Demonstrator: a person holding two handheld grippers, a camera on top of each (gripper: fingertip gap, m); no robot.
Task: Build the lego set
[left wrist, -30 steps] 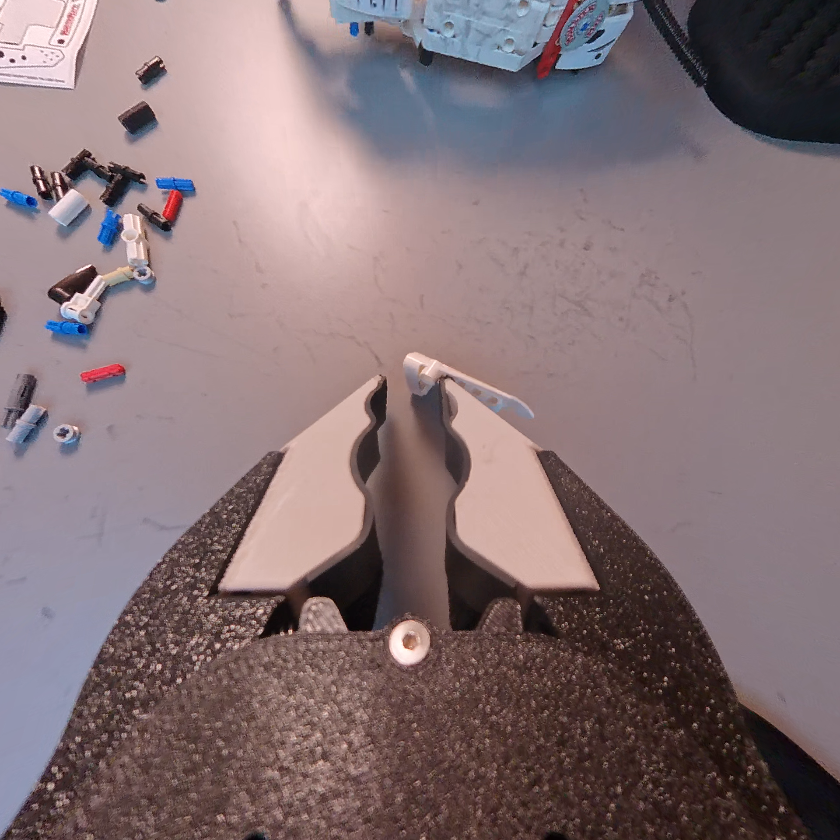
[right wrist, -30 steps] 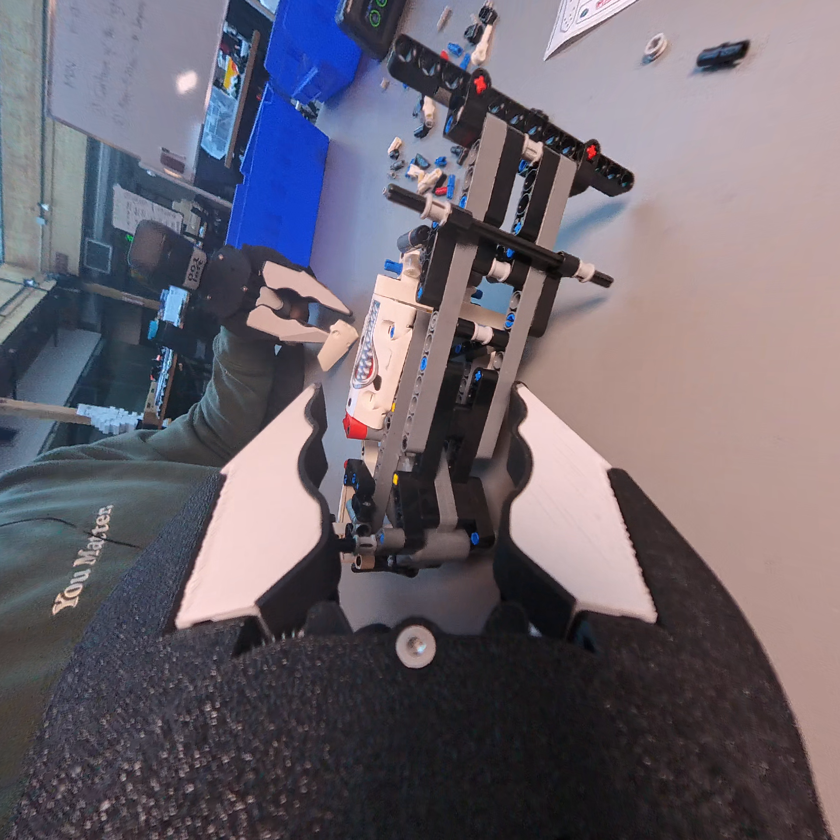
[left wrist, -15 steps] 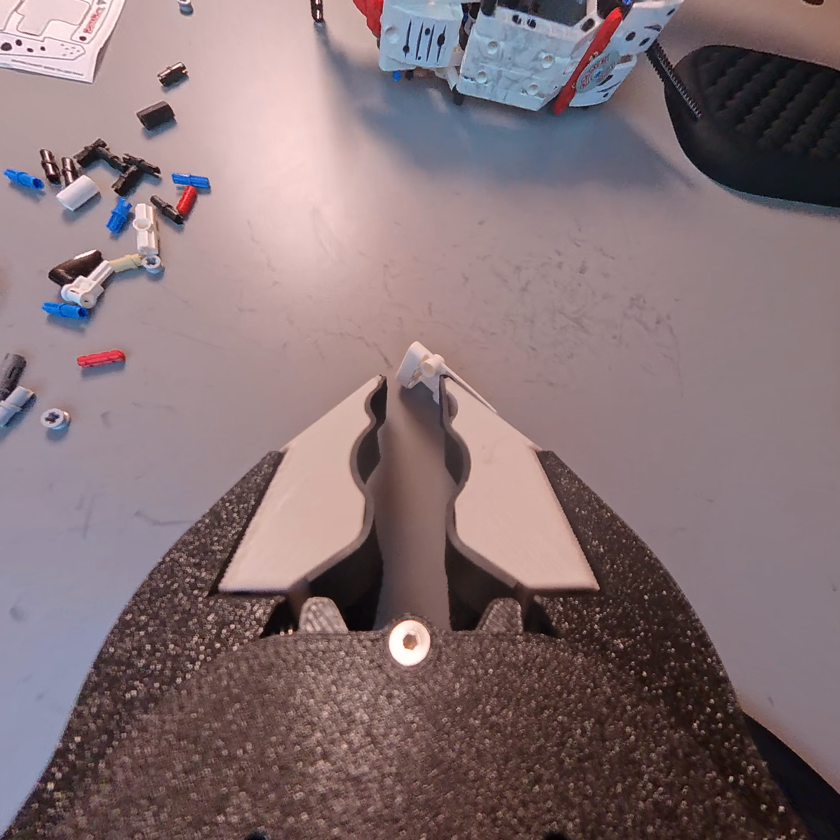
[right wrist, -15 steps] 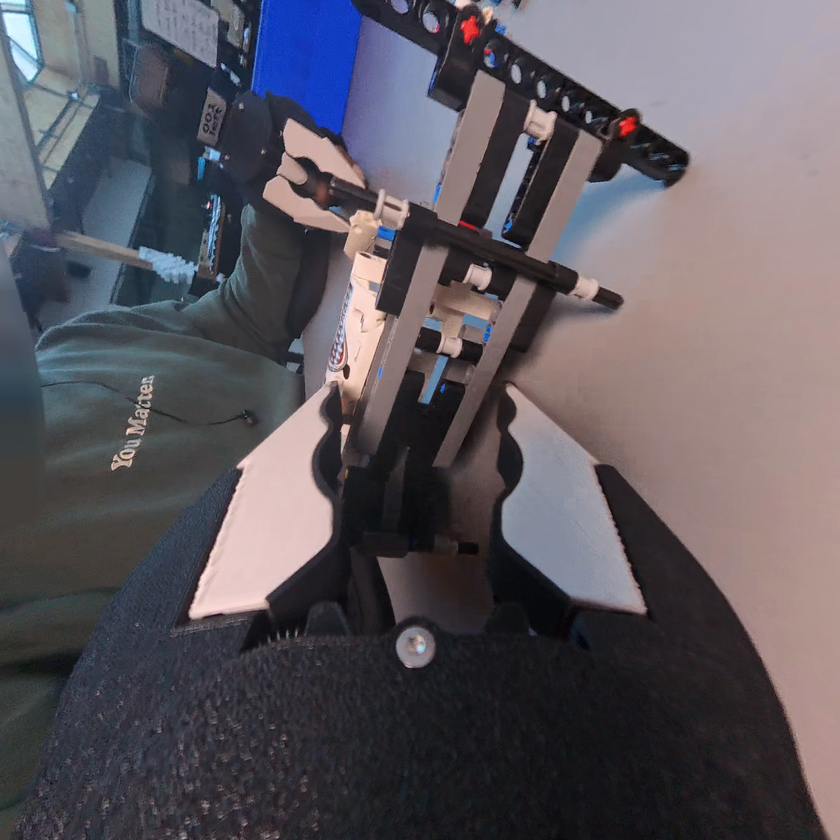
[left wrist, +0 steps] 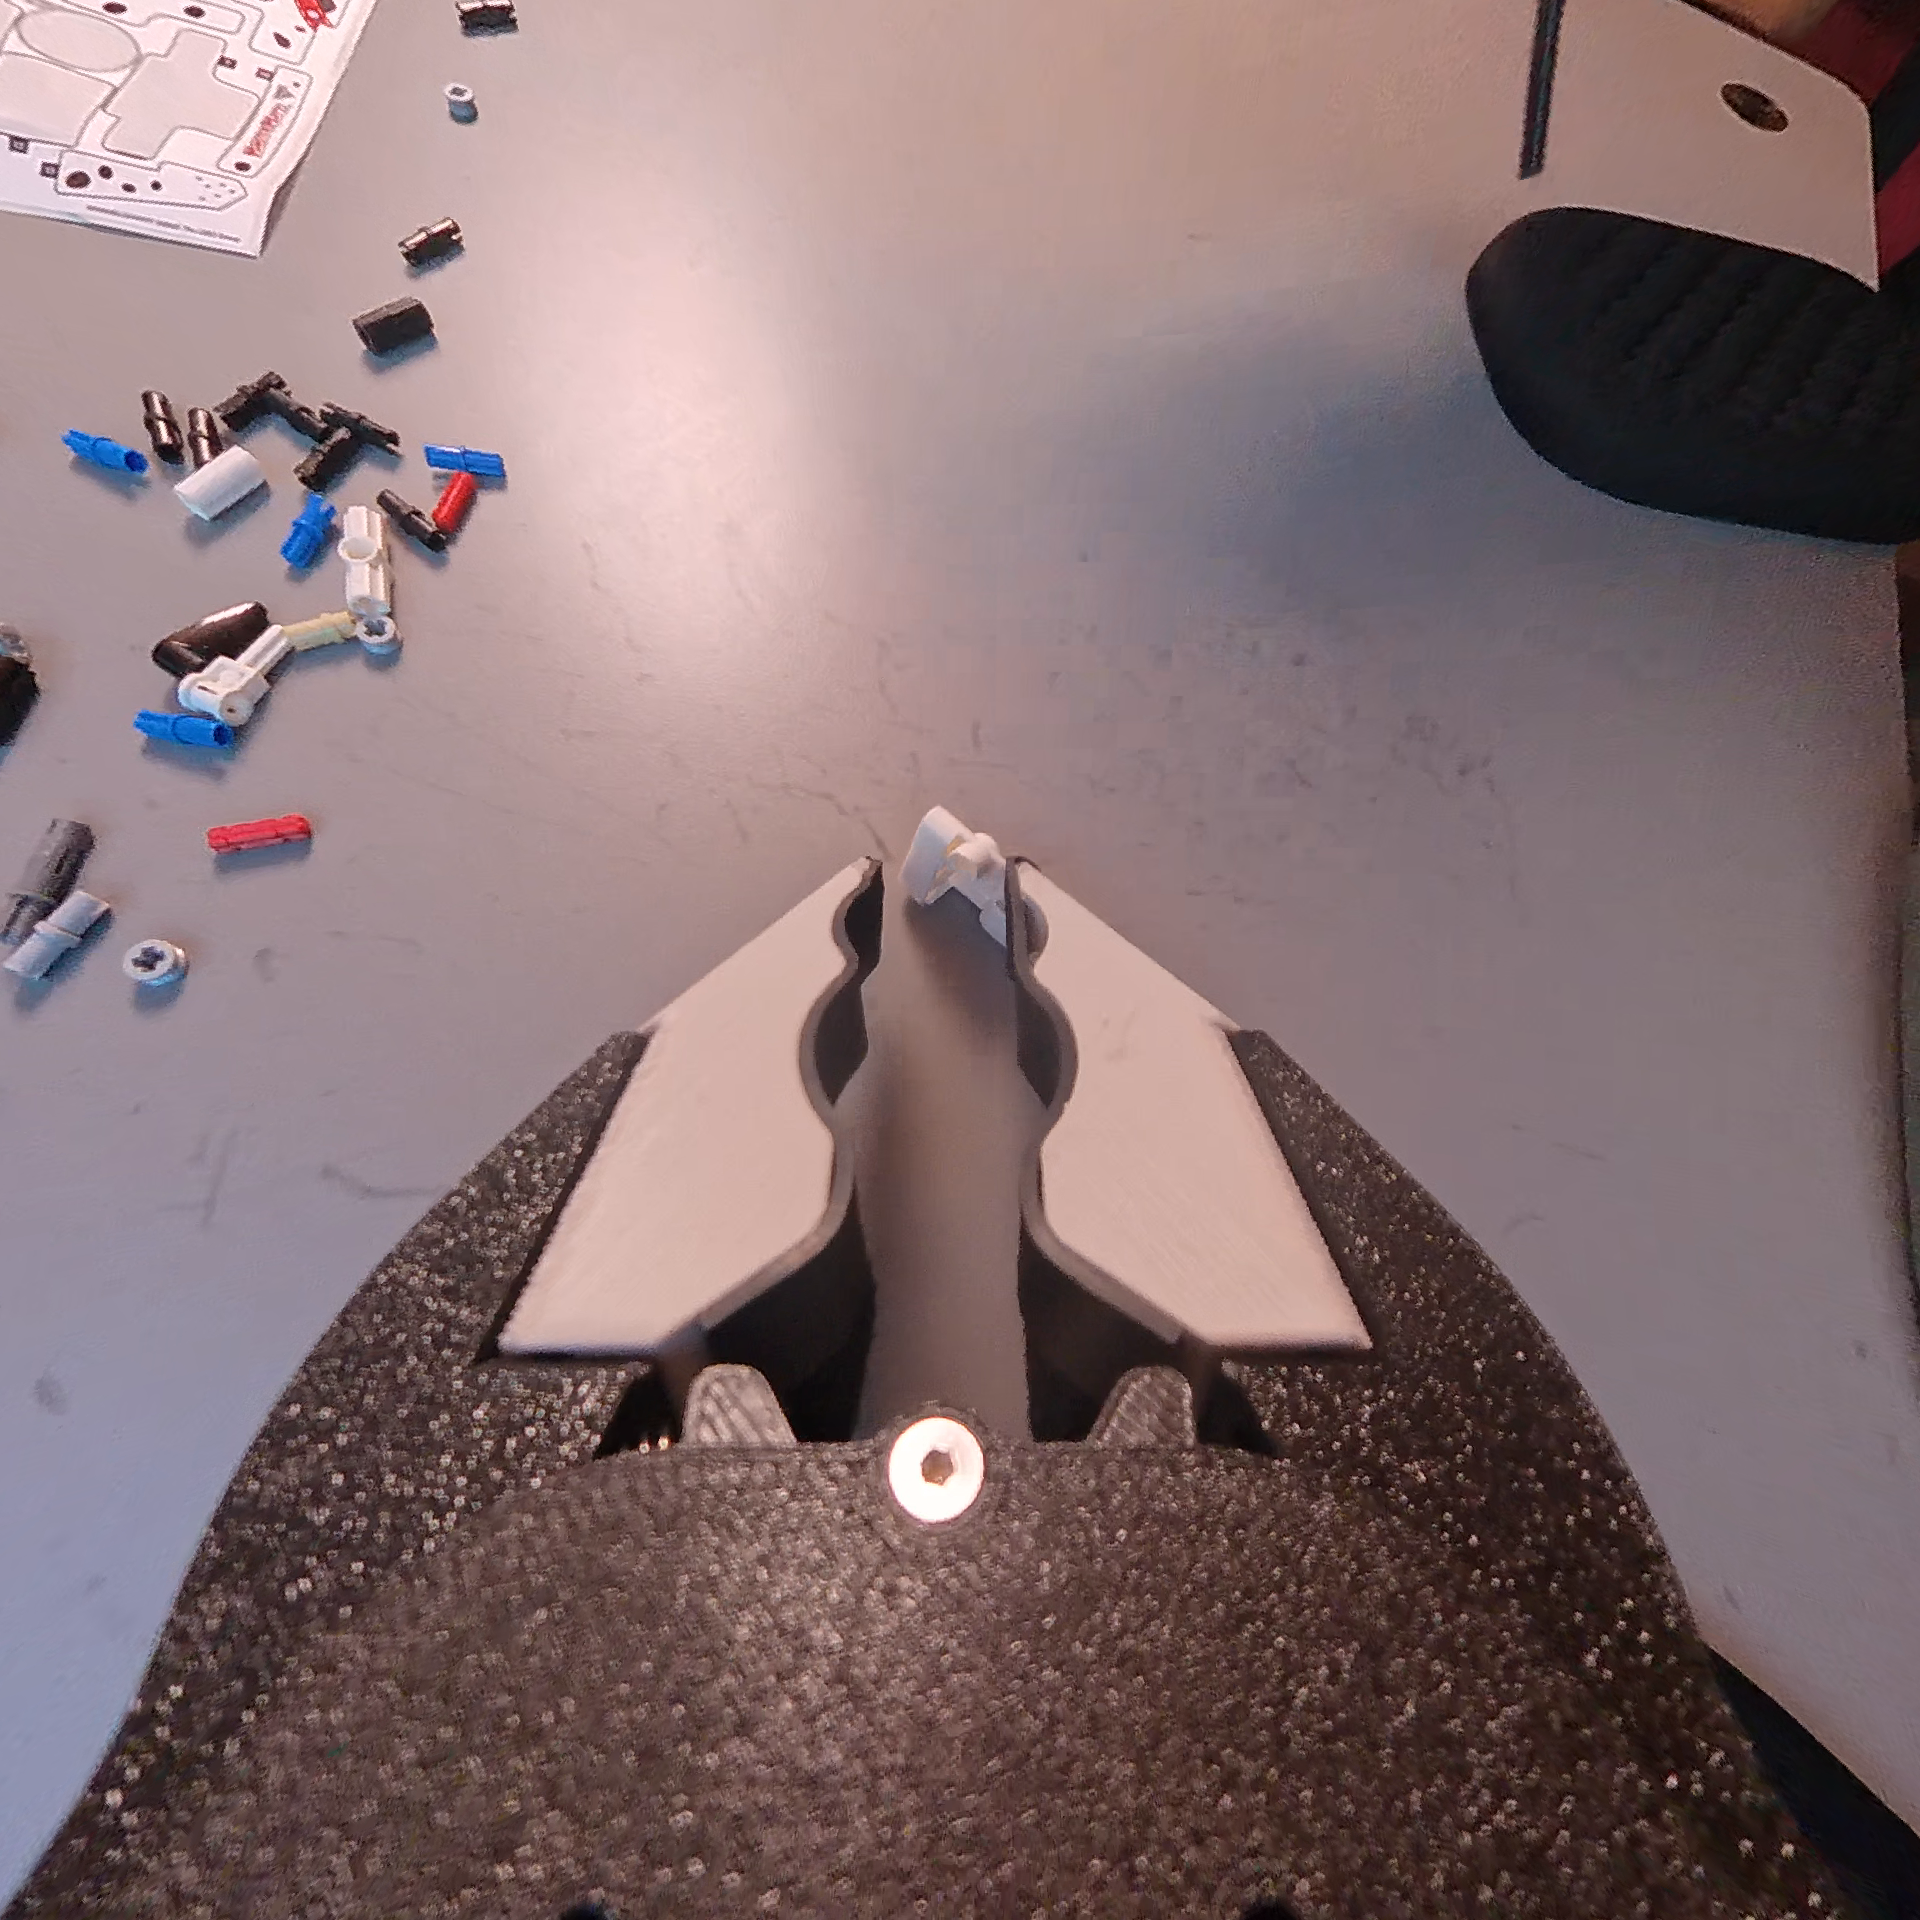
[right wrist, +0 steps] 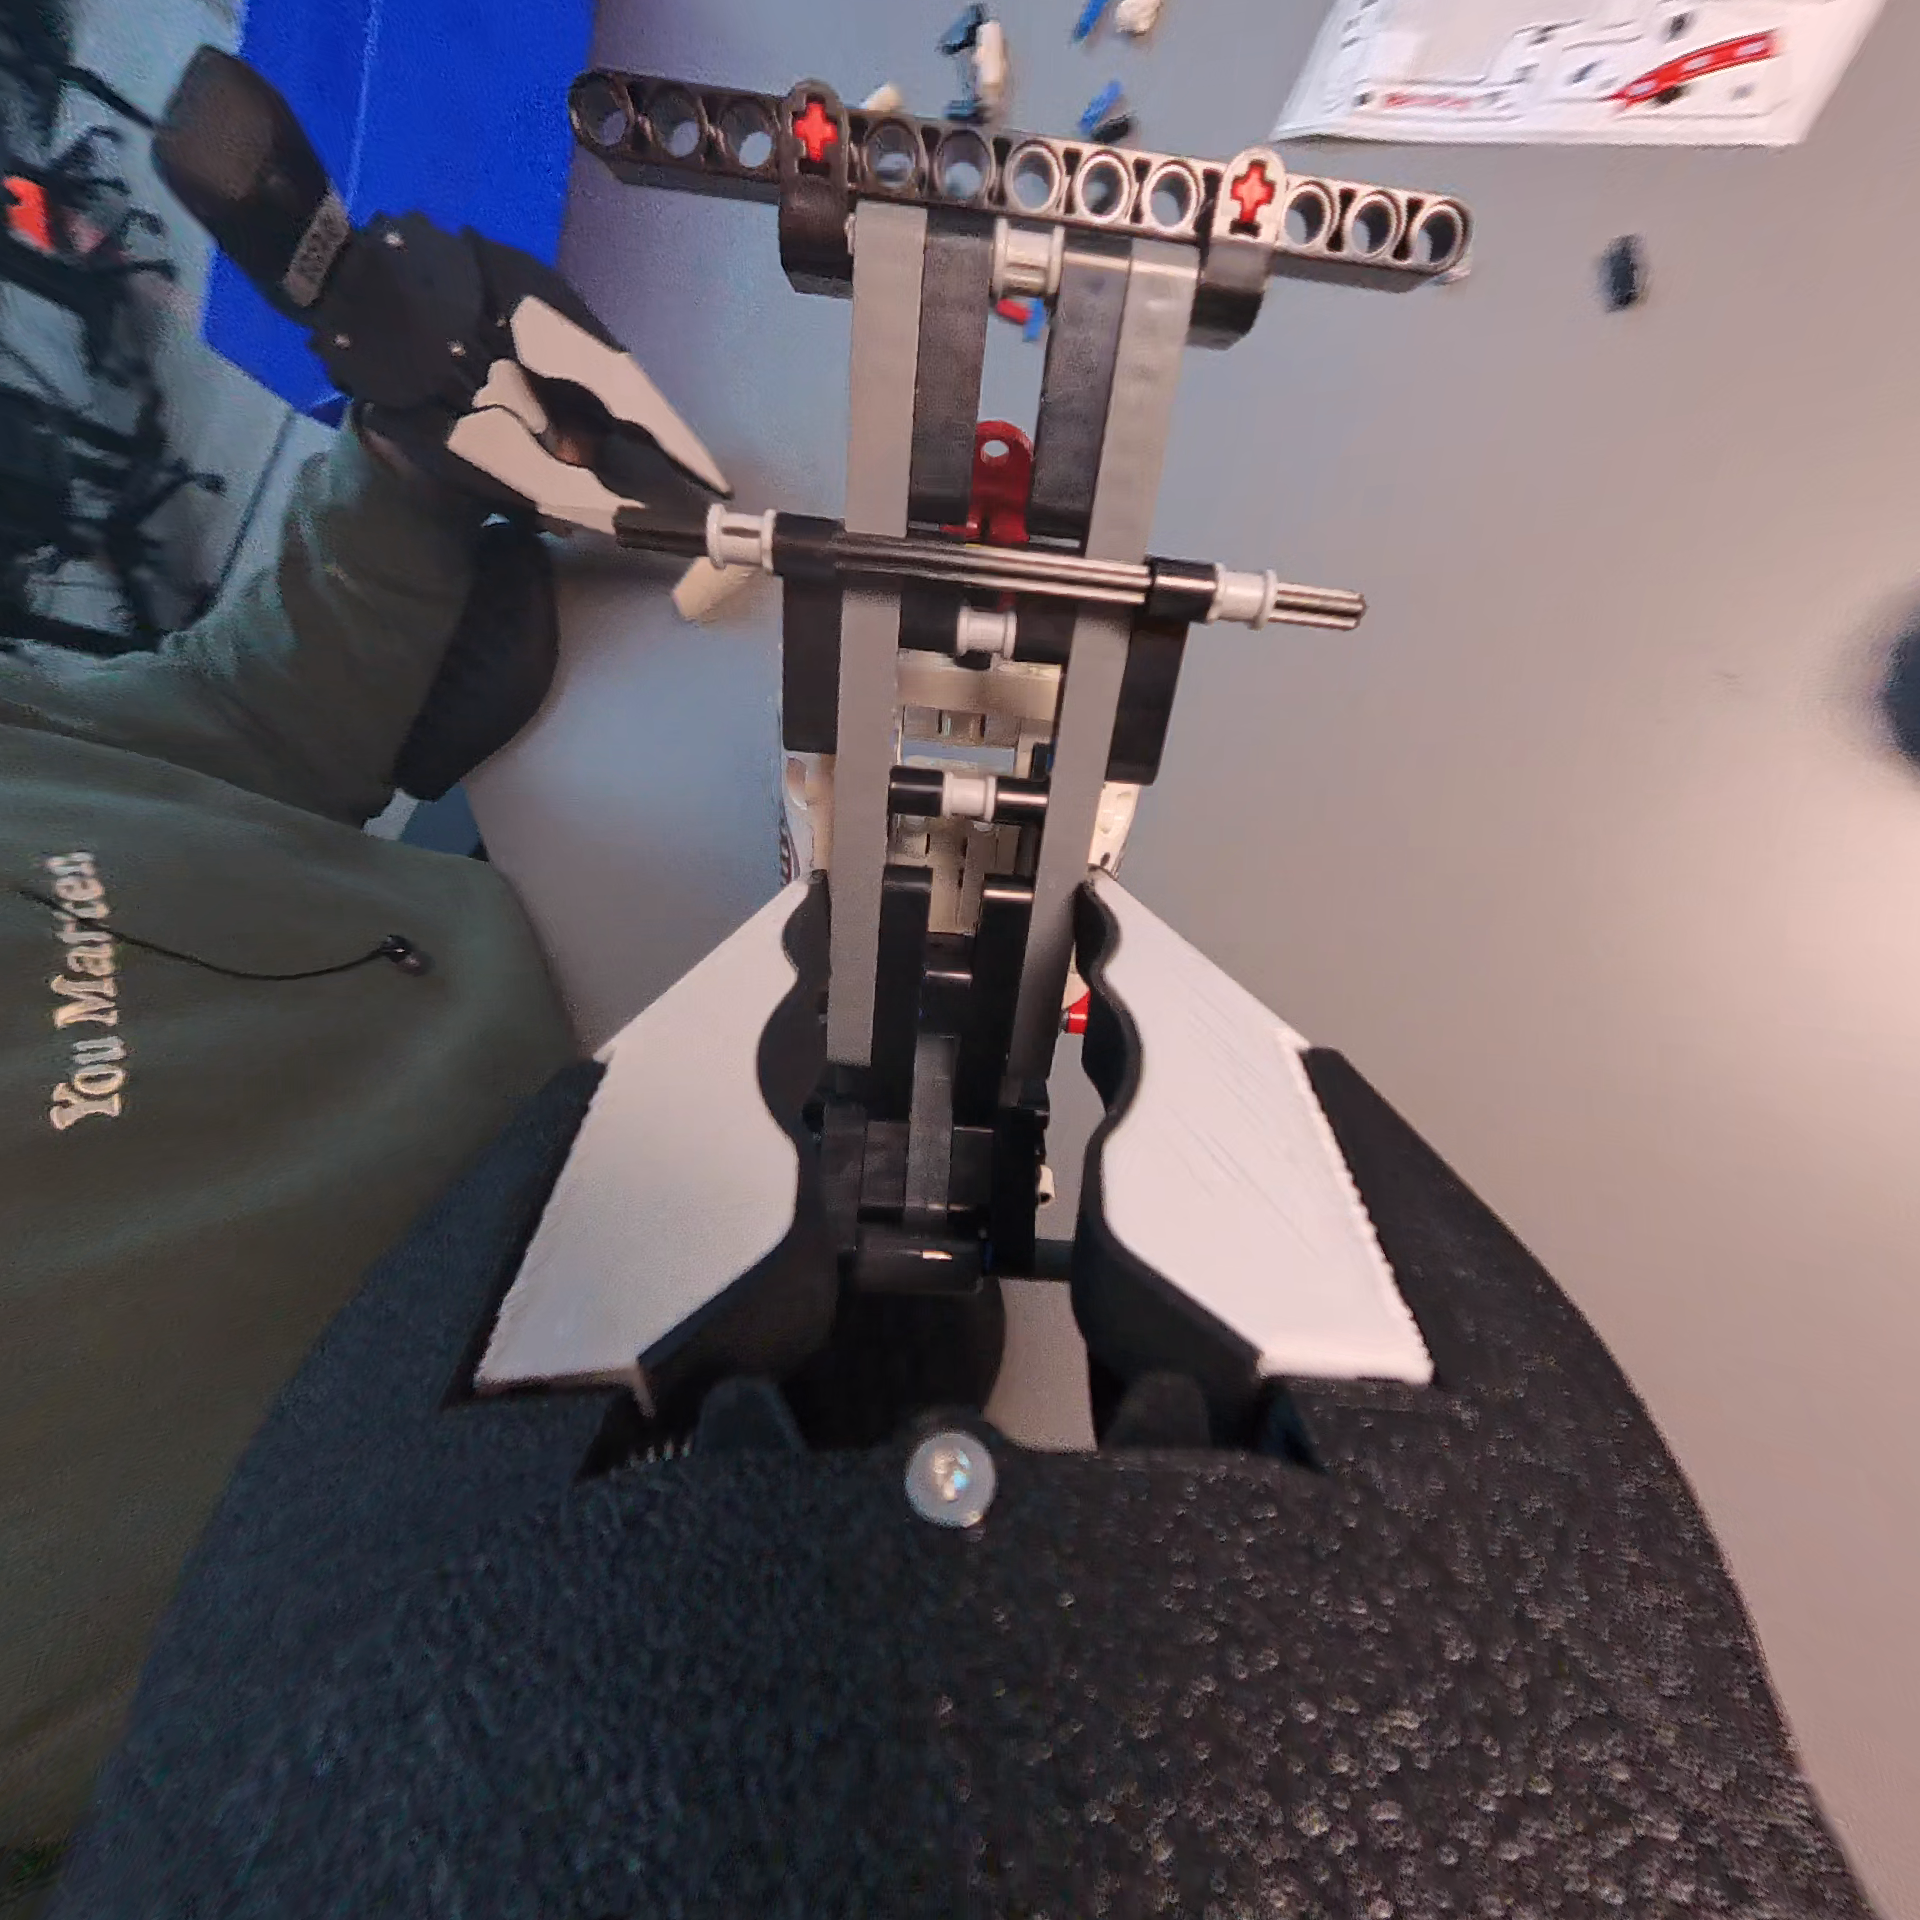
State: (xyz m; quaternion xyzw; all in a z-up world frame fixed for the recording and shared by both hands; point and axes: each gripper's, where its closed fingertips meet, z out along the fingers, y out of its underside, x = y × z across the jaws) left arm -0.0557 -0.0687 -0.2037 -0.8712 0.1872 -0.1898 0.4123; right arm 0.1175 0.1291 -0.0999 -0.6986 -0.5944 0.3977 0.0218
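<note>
The model point(right wrist: 956, 665), a stiff frame of grey and black beams, is clamped at its near end between the right gripper's point(right wrist: 951, 904) jaws and held above the table point(right wrist: 1558, 831). It looks light but fragile: pressed joints could pop, so the paired beams are the safest hold, not the thin black axle point(right wrist: 987, 571). The left gripper point(left wrist: 940, 868) sits at that axle's left end; its tips, narrowly apart, pinch a small white piece point(left wrist: 956, 868). Loose parts point(left wrist: 312, 540) and a sheet point(left wrist: 156, 114) lie beyond.
</note>
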